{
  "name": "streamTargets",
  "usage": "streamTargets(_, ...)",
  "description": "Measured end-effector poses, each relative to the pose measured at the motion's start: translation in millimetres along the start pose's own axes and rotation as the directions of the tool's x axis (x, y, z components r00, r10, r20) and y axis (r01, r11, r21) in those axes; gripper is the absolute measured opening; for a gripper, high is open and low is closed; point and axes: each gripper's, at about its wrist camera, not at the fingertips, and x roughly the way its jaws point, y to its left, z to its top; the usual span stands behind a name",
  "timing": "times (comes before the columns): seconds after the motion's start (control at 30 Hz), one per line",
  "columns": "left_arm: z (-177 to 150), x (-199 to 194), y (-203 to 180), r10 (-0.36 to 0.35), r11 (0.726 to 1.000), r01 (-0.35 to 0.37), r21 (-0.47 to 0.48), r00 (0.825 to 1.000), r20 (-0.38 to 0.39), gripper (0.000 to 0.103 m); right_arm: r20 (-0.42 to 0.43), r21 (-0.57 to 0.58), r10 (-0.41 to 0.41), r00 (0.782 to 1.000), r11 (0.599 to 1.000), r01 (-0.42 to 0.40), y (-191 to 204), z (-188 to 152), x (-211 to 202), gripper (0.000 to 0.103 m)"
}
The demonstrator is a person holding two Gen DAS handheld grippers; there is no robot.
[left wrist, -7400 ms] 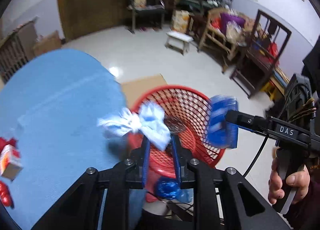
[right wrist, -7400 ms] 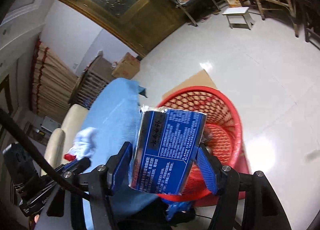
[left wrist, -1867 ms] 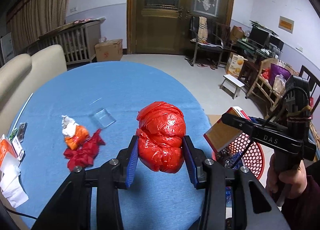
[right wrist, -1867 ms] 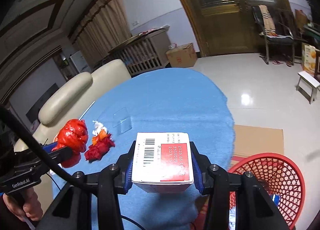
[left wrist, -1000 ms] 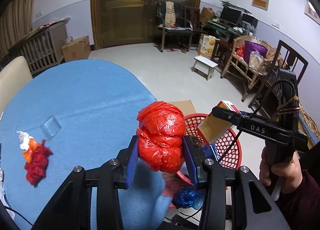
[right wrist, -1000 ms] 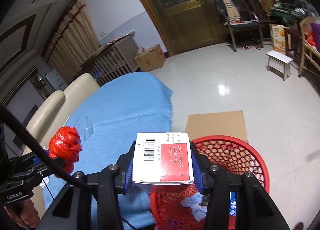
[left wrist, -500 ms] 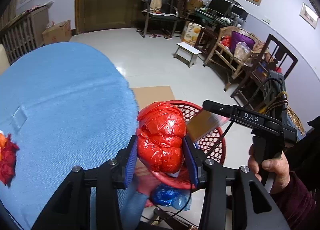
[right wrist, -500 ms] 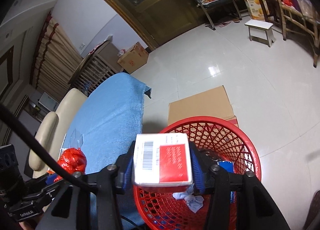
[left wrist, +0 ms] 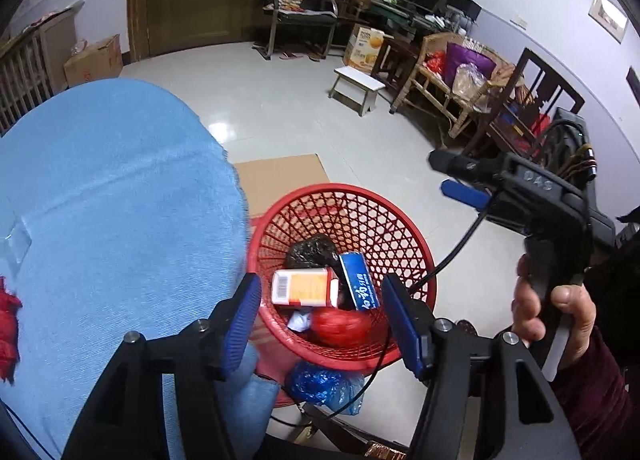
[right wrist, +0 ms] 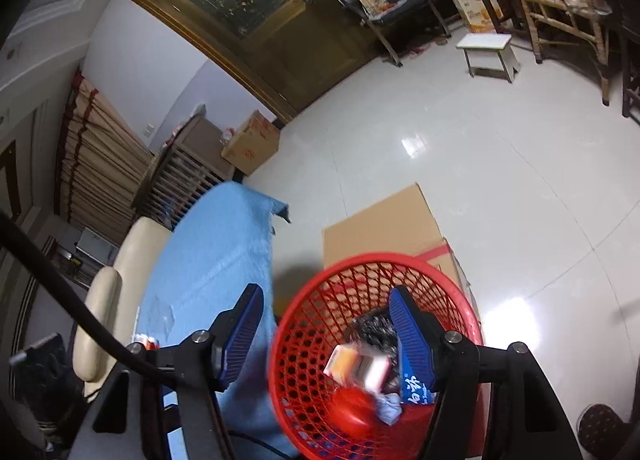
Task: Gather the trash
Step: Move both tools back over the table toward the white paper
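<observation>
Both claws have just been opening, and now nothing sits between their blue pads. The left claw (left wrist: 320, 324) is wide open right over the red basket (left wrist: 352, 196), and it holds nothing. The right claw (right wrist: 326, 328) is wide open over the same basket too, and it is empty as well. The person's hand (left wrist: 554, 320) grips the handle of the right claw off to the side. Down in the basket lie the red bag ball (left wrist: 340, 322), the little box (left wrist: 306, 287) with the orange face, a blue packet (left wrist: 360, 286), a white scrap and something dark at the back. The red ball and the box look blurry in the right claw's view, so they may only just be landing. I think the drop is the step now, and it looks well done, since both things are inside the rim. To finish it nicely, keep the claws open and lift them straight up, so no pad bumps the rim and tips the basket. A bit farther, on the blue table (left wrist: 120, 180), more red trash (left wrist: 8, 336) waits at the left edge, well apart from the basket. I think that is the next thing to fetch, with the claws kept open on the way. Far behind are a stool, chairs and a big door
</observation>
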Motion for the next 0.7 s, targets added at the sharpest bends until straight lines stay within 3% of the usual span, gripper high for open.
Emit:
streamTargets(0.07, -6, -10, 6, 0.021, 1.0, -0.021, 0.002, 1.0, 0.02, 0.063, 0.014, -0.016, 0.019, 1.0, 1.0, -0.019, 11, 2, -4, 0.069)
streamTargets(0.2, -23, -34, 31, 0.134, 0.991, -0.132, -0.03, 0.989, 0.068, 0.063, 0.001, -0.076, 0.073, 0.997, 0.994, -0.072, 42, 0, -2, 0.069)
streamTargets(0.37, -53, -81, 96, 0.306, 0.942, -0.283, -0.178, 0.945, 0.115, 0.063, -0.096, -0.188, 0.127, 0.987, 0.972, -0.143, 104, -18, 27, 0.069)
streamTargets(0.47, -81, -116, 146, 0.399, 0.89, -0.352, -0.291, 0.909, 0.121, 0.063, -0.158, -0.245, 0.148, 0.976, 0.952, -0.184, 141, -34, 50, 0.069)
streamTargets(0.53, -105, -140, 183, 0.464, 0.838, -0.398, -0.373, 0.879, 0.105, 0.063, -0.218, -0.277, 0.166, 0.962, 0.934, -0.225, 171, -48, 71, 0.069)
streamTargets(0.7, -155, -182, 255, 0.542, 0.718, -0.433, -0.546, 0.839, 0.048, 0.063, -0.333, -0.385, 0.156, 0.93, 0.878, -0.285, 252, -87, 121, 0.069)
